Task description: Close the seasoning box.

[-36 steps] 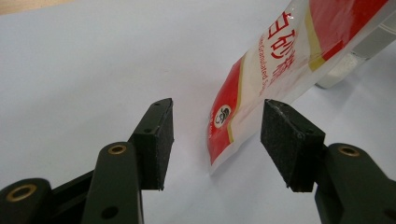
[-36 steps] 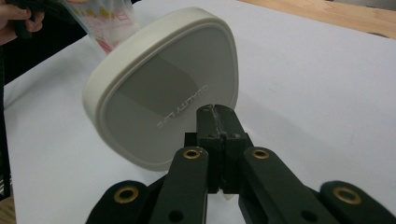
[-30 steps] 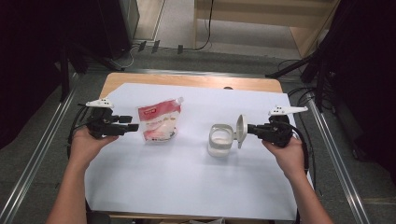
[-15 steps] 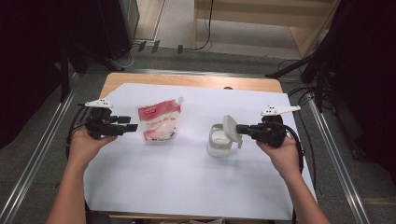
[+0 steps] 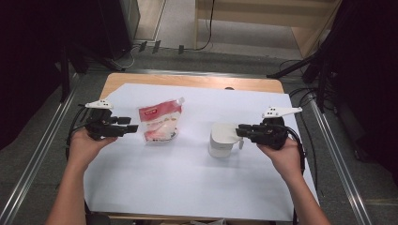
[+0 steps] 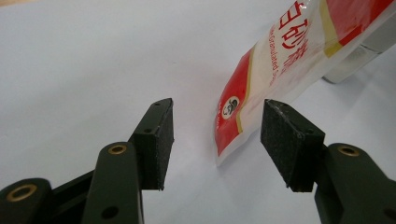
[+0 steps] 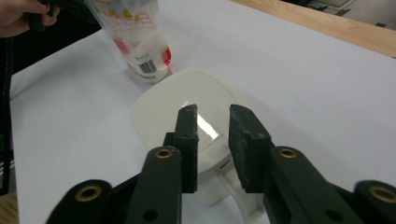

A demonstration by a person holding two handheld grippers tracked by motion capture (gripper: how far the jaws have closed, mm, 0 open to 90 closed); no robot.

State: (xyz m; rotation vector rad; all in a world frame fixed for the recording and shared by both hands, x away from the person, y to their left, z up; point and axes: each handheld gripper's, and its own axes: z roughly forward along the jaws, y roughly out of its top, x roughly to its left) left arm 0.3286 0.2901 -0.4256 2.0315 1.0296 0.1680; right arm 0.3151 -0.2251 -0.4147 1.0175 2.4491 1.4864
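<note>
white plastic makes up the small lidded container (image 5: 223,139) we see directly in front of the right gripper (image 5: 240,132), its flat lid closed and its handle on the side facing that gripper. in the right gripper view the container (image 7: 187,107) sits just past and below the two black jaws, and a narrow gap shows between the pads with nothing in it. these jaws have just been opening; they press on nothing, and we see the lid's glossy top through the gap.

beyond the container, farther from the right gripper, a red and white pouch (image 5: 159,123) lies on the white sheet (image 5: 187,178), well apart from the container. in the right gripper view its barcode end (image 7: 147,67) points toward us.

on the pouch's other side, the left gripper (image 5: 131,128) points at it, tips just beside its edge. in the left gripper view the jaws stand clearly apart, and the pouch (image 6: 261,84) lies ahead of them on the sheet, its lower corner near the right-hand pad (image 6: 289,140), not gripped.

each gripper is held in one of the person's hands, the left hand (image 5: 84,145) and the right hand (image 5: 281,152). the sheet covers a wooden table (image 5: 187,80).
</note>
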